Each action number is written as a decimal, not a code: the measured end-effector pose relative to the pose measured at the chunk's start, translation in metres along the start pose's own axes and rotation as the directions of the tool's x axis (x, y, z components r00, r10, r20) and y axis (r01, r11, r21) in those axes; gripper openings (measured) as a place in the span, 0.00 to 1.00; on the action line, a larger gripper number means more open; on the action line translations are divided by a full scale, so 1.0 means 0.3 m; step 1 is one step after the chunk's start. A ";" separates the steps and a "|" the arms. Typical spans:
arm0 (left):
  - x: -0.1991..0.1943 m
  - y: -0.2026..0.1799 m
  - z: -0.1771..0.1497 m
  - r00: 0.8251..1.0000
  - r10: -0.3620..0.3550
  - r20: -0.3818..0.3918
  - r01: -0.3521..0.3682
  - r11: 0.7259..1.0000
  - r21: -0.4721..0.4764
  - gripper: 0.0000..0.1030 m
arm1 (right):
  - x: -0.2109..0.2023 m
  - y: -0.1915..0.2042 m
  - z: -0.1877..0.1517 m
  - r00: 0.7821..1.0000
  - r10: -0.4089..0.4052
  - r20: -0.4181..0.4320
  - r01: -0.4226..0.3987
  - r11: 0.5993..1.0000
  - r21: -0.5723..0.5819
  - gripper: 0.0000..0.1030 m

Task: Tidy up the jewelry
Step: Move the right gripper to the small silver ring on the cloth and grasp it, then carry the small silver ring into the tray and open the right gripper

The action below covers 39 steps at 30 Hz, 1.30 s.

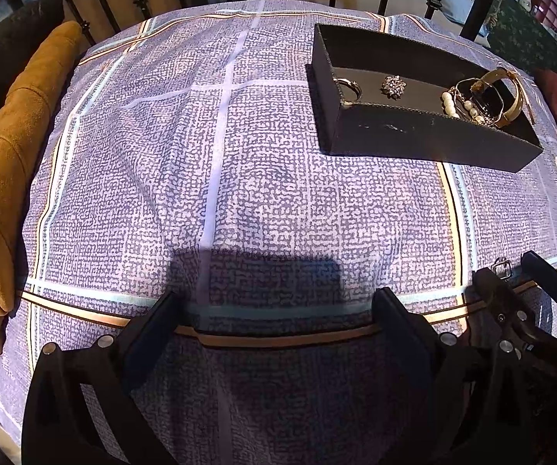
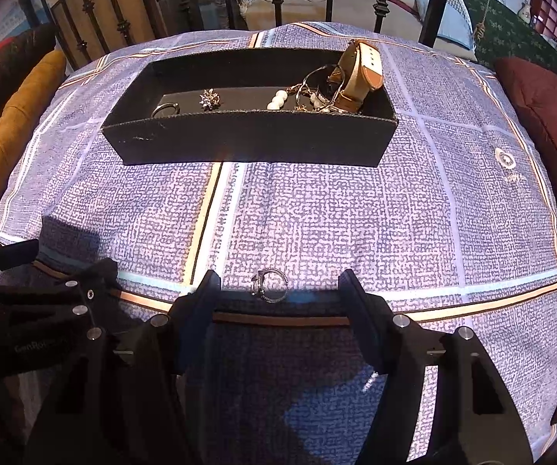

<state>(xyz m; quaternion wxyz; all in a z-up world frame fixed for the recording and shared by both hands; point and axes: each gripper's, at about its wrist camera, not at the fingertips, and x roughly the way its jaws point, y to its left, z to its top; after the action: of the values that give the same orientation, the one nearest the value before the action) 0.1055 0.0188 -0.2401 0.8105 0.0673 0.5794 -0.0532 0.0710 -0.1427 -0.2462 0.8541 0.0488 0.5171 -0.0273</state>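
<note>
The right gripper point(image 2: 278, 290) is hovering low over the patterned cushion point(image 2: 356, 213) with its jaws spread wide and gripping nothing. A loose ring point(image 2: 269, 281) is lying on the cushion between the jaws, level with their tips and touching neither one. Well ahead of the jaws, the black tray point(image 2: 247, 139) is sitting on the cushion, holding a ring point(image 2: 166, 108) at its left end, a sparkly brooch point(image 2: 210, 99) beside that, and a tangle of pearls point(image 2: 278, 100) and a tan-strapped watch point(image 2: 359, 73) at its right end. The left gripper point(image 1: 278, 302) is also standing wide open and empty, with the tray point(image 1: 414, 139) lying ahead and to the right of its jaws.
</note>
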 end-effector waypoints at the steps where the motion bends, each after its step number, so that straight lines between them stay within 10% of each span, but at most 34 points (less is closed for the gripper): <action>1: 0.000 0.000 -0.001 1.000 0.000 -0.001 0.000 1.000 0.000 0.95 | 0.000 -0.001 -0.001 1.000 0.000 0.001 0.000 1.000 0.002 0.63; 7: 0.006 0.009 0.010 1.000 0.001 -0.005 -0.001 1.000 0.000 0.95 | -0.002 -0.002 -0.008 1.000 -0.008 0.005 0.008 1.000 0.006 0.58; 14: 0.005 0.005 0.008 1.000 0.002 -0.009 -0.002 1.000 0.004 0.95 | -0.008 -0.015 -0.006 1.000 -0.026 0.012 0.026 1.000 0.003 0.21; 17: 0.002 0.003 0.013 1.000 -0.006 -0.017 0.006 1.000 0.011 0.90 | -0.013 -0.021 0.000 1.000 -0.014 0.009 0.014 1.000 0.008 0.20; 23: -0.062 0.019 0.033 1.000 -0.015 -0.008 0.015 0.999 0.048 0.06 | -0.066 -0.045 0.006 0.999 0.029 0.029 -0.030 0.999 0.043 0.20; 39: -0.196 -0.063 0.306 0.986 -0.114 0.120 0.110 0.993 0.034 0.02 | -0.192 -0.068 0.293 0.978 0.055 0.199 -0.057 0.998 0.006 0.20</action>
<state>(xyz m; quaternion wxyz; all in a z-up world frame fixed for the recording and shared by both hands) 0.1690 -0.0151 -0.1560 0.8390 0.0423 0.5311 -0.1105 0.1197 -0.1730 -0.1560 0.9016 0.0655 0.4274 -0.0110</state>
